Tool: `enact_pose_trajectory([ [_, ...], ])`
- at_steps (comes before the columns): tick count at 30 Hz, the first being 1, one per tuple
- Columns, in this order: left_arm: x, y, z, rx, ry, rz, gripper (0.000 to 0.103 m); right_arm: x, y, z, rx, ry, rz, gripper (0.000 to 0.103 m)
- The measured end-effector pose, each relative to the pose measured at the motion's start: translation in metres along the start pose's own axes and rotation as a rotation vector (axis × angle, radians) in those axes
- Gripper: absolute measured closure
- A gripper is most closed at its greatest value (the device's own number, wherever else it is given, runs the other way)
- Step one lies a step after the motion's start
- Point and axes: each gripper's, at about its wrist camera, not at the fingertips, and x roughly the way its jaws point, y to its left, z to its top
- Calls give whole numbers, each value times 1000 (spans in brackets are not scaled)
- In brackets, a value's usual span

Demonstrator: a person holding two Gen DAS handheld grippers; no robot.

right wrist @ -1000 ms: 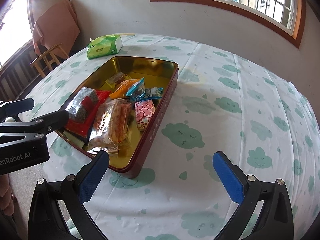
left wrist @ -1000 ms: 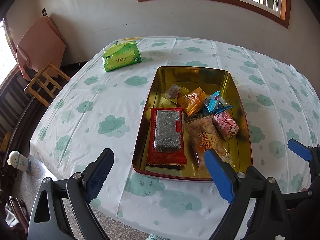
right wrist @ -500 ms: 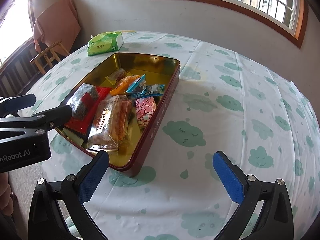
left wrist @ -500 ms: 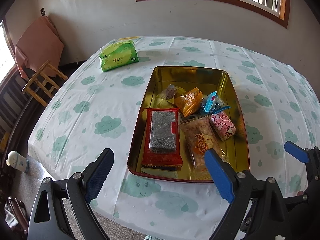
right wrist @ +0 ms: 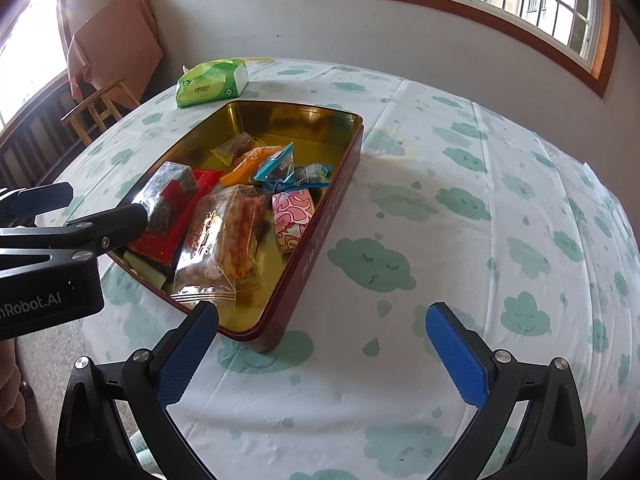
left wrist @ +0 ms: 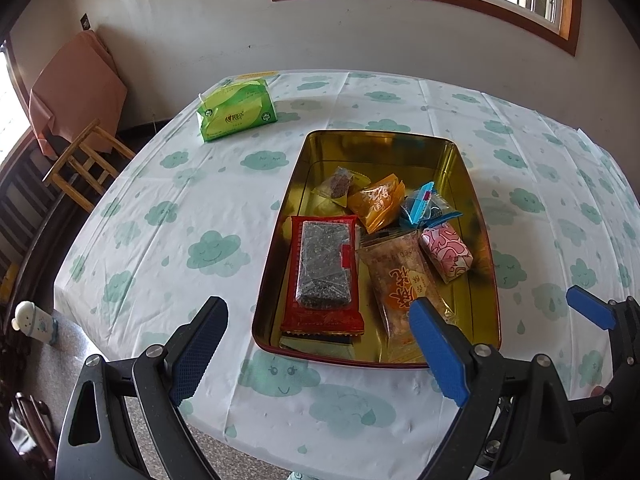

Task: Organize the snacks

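the gold tin (left wrist: 456,156) is sitting on the cloud-print tablecloth (left wrist: 208,216), holding the snacks: a dark bar on a red packet (left wrist: 323,268) toward its left wall, a clear bag of orange crackers (left wrist: 400,284) beside that, a pink swirl packet (left wrist: 446,254) toward its right wall, orange (left wrist: 376,200) and blue (left wrist: 424,206) packets behind. the left gripper (left wrist: 316,354) is hovering wide open over the tin's near rim. a green tissue pack (left wrist: 236,110) is lying beyond the tin's far left corner.

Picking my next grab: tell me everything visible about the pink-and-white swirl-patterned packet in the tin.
The pink-and-white swirl-patterned packet is a small, blocky, sealed wrapper, apparently glossy plastic. It lies tilted inside the gold-lined rectangular tin, near its right wall, beside the clear rice-cracker bag and just below the blue candy wrappers. Neither gripper touches it.
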Motion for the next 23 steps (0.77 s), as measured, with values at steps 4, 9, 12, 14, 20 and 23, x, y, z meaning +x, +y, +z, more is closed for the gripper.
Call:
enact_pose_trajectory([
  [4,1,0,0,0,1,0,13,2,0,0,1,3,5,0],
  [9,2,0,0,2,1,-1,13,3,1,-1,2,5,6,0],
  [12,2,-1,0,4,3,-2,13,3,1,-2,1,6,7,0],
  [14,2,-1,0,5,4,-8,13,3,1,-2,3,6,6,0],
  [20,2,-4,0,14,2,-23,13,4,0,-3,6,9,6,0],
  [23,2,-6,-1,22,5,-29,12,4,0,-3,6,9,6,0],
])
